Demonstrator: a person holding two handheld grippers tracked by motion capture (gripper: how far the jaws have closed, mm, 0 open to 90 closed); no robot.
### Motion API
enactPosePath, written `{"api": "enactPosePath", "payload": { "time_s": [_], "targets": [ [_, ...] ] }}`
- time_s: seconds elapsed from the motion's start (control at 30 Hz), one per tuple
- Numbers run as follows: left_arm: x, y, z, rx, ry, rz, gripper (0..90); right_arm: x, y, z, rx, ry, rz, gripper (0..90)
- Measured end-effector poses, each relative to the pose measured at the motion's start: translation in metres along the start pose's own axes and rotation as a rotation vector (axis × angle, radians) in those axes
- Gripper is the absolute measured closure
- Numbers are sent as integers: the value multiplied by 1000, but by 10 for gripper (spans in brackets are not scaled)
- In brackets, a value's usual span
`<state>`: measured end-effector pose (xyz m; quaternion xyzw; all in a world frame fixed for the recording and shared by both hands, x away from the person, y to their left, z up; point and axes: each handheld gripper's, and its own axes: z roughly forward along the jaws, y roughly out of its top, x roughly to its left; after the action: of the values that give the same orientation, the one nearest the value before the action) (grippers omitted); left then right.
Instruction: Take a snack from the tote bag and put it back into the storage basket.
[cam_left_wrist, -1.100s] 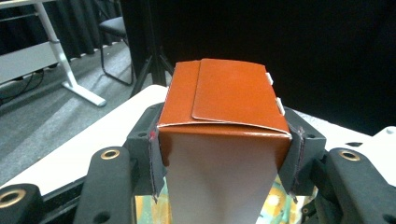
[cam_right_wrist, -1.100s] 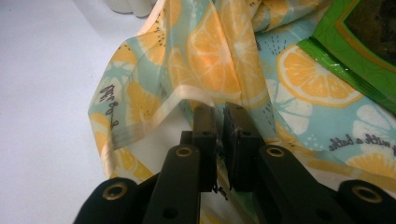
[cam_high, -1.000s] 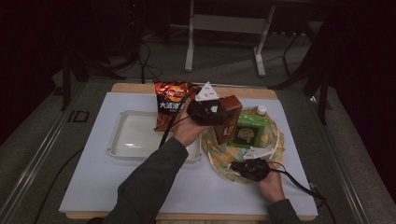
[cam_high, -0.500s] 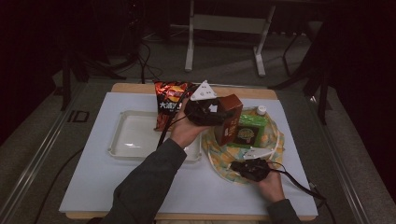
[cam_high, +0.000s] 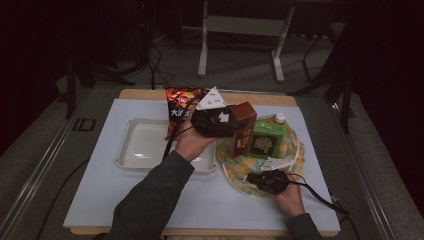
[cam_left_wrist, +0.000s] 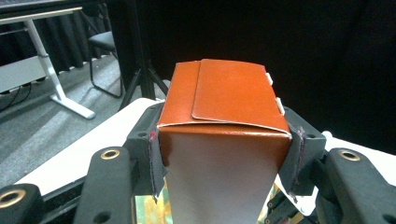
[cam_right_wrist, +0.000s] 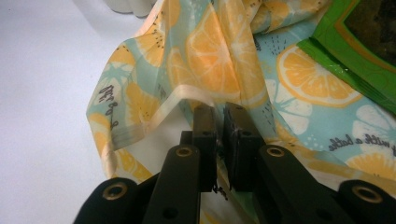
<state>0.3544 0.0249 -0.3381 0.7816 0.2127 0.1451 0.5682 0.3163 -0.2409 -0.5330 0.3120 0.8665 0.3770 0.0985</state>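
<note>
My left gripper (cam_high: 231, 125) is shut on a tall brown carton (cam_high: 244, 127) and holds it upright above the left edge of a lemon-print bag (cam_high: 287, 150). In the left gripper view the pads (cam_left_wrist: 156, 156) press on both sides of the carton (cam_left_wrist: 224, 112) just under its folded top. A green packet (cam_high: 265, 142) lies inside the bag. My right gripper (cam_high: 257, 177) rests at the bag's near edge. In the right gripper view it (cam_right_wrist: 219, 121) is shut on the bag fabric (cam_right_wrist: 219, 56) beside a pale strap (cam_right_wrist: 154, 114), with the green packet (cam_right_wrist: 369, 51) at the upper right.
A clear plastic tray (cam_high: 145, 145) sits left of the bag on the white sheet (cam_high: 100, 200). Behind the left hand stands a red-and-black chip bag (cam_high: 177, 107). A white bottle cap (cam_high: 280, 118) shows at the bag's far rim. A metal frame (cam_high: 240, 30) stands beyond the table.
The left gripper with the brown carton has edged slightly left and up. The right gripper has stayed in place on the bag.
</note>
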Motion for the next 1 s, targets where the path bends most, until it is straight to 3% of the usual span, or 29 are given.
{"api": "enactPosePath", "payload": {
  "time_s": [0.5, 1.0],
  "targets": [
    [12, -8, -21, 5, 18, -12, 425, 0, 0, 0, 0, -1, -1, 837],
    [27, -22, -35, 3, 44, -53, 425, 0, 0, 0, 1, 1, -1, 836]
  ]
}}
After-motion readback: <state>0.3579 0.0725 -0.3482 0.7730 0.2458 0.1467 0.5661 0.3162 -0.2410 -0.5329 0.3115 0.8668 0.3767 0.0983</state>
